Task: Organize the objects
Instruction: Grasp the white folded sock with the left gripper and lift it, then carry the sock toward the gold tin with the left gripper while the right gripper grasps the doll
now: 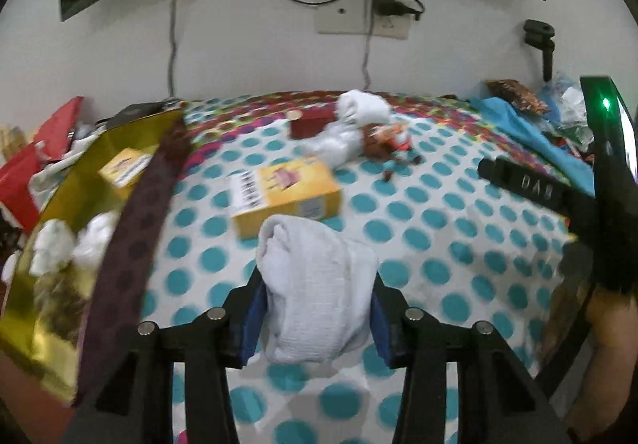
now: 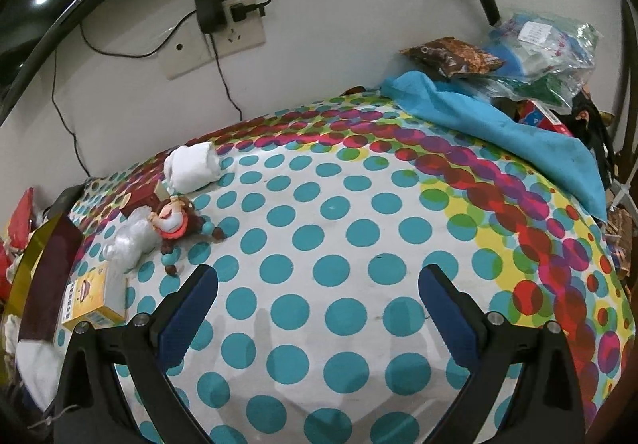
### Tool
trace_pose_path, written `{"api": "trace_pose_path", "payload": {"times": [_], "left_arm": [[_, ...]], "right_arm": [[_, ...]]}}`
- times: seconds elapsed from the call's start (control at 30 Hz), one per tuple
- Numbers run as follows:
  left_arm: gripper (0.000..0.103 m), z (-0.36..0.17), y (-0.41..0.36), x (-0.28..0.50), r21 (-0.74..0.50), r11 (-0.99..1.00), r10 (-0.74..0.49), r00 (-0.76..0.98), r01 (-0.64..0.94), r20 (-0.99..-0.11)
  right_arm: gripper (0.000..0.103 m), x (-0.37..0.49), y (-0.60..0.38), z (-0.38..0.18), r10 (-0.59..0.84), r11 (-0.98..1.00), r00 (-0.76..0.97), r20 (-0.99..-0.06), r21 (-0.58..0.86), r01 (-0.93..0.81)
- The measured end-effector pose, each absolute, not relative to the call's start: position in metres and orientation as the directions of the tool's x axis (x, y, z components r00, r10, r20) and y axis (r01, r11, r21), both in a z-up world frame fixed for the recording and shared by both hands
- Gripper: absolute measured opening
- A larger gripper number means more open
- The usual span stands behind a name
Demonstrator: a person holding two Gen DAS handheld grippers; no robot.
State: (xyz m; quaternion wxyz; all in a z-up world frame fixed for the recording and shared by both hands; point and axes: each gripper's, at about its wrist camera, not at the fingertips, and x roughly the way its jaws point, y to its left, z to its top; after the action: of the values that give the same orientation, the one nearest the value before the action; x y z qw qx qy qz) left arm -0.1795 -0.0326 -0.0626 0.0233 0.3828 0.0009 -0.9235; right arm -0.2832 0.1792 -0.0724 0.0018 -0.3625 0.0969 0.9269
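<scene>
Two tools in play; left tool (image 1: 315, 320) clenched on a rolled white cloth (image 1: 315, 284), raised off the dotted bed cover (image 2: 339, 244); right tool (image 2: 319, 308) released, empty. Step: carrying. Next, likely: swing over the gold-lined box (image 1: 52, 200), beside, and let go.

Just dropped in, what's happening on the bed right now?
The left tongs are shut on a rolled white sock, beside the gold-lined box that already holds white bundles. The right tongs hang open and empty over the polka-dot sheet. A yellow carton and small doll remain loose.
</scene>
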Motion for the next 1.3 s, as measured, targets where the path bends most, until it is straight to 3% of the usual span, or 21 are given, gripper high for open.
{"api": "trace_pose_path", "payload": {"times": [0.3, 0.5, 0.57, 0.63, 0.77, 0.87, 1.07, 1.1, 1.17, 1.3], "left_arm": [[0.046, -0.067, -0.053, -0.143, 0.025, -0.998, -0.062, -0.717, 0.062, -0.695], [0.046, -0.077, -0.057, -0.132, 0.007, -0.999, -0.038, -0.711, 0.046, -0.702], [0.046, -0.081, -0.059, -0.131, -0.003, -0.999, -0.028, -0.705, 0.043, -0.709], [0.046, -0.082, -0.062, -0.130, -0.009, -0.999, -0.023, -0.703, 0.042, -0.711], [0.046, -0.083, -0.070, -0.131, -0.034, -0.998, -0.015, -0.702, 0.056, -0.712], [0.046, -0.082, -0.071, -0.131, -0.036, -0.998, -0.015, -0.704, 0.058, -0.710], [0.046, -0.077, -0.071, -0.128, -0.027, -0.997, -0.028, -0.716, 0.065, -0.697], [0.046, -0.075, -0.072, -0.126, -0.023, -0.997, -0.037, -0.721, 0.074, -0.692], [0.046, -0.071, -0.076, -0.125, -0.022, -0.996, -0.052, -0.726, 0.091, -0.686], [0.046, -0.067, -0.083, -0.125, -0.022, -0.993, -0.071, -0.722, 0.119, -0.688]], "right_arm": [[0.101, -0.294, 0.148, -0.079, -0.191, -0.981, -0.667, -0.721, 0.158, 0.109], [0.100, -0.310, 0.113, -0.066, -0.220, -0.969, -0.707, -0.672, 0.066, 0.239], [0.093, -0.323, 0.096, -0.067, -0.268, -0.948, -0.680, -0.683, 0.063, 0.311], [0.072, -0.337, 0.081, -0.071, -0.288, -0.937, -0.648, -0.705, 0.068, 0.342], [0.065, -0.362, 0.058, -0.082, -0.262, -0.942, -0.608, -0.750, 0.061, 0.331], [0.051, -0.372, 0.061, -0.083, -0.284, -0.943, -0.610, -0.740, 0.100, 0.318], [0.049, -0.358, 0.079, -0.074, -0.301, -0.948, -0.676, -0.673, 0.130, 0.292], [0.043, -0.354, 0.082, -0.071, -0.291, -0.951, -0.695, -0.658, 0.123, 0.282], [0.014, -0.343, 0.086, -0.068, -0.284, -0.954, -0.714, -0.640, 0.110, 0.280], [0.012, -0.334, 0.091, -0.062, -0.301, -0.948, -0.717, -0.628, 0.119, 0.294]]}}
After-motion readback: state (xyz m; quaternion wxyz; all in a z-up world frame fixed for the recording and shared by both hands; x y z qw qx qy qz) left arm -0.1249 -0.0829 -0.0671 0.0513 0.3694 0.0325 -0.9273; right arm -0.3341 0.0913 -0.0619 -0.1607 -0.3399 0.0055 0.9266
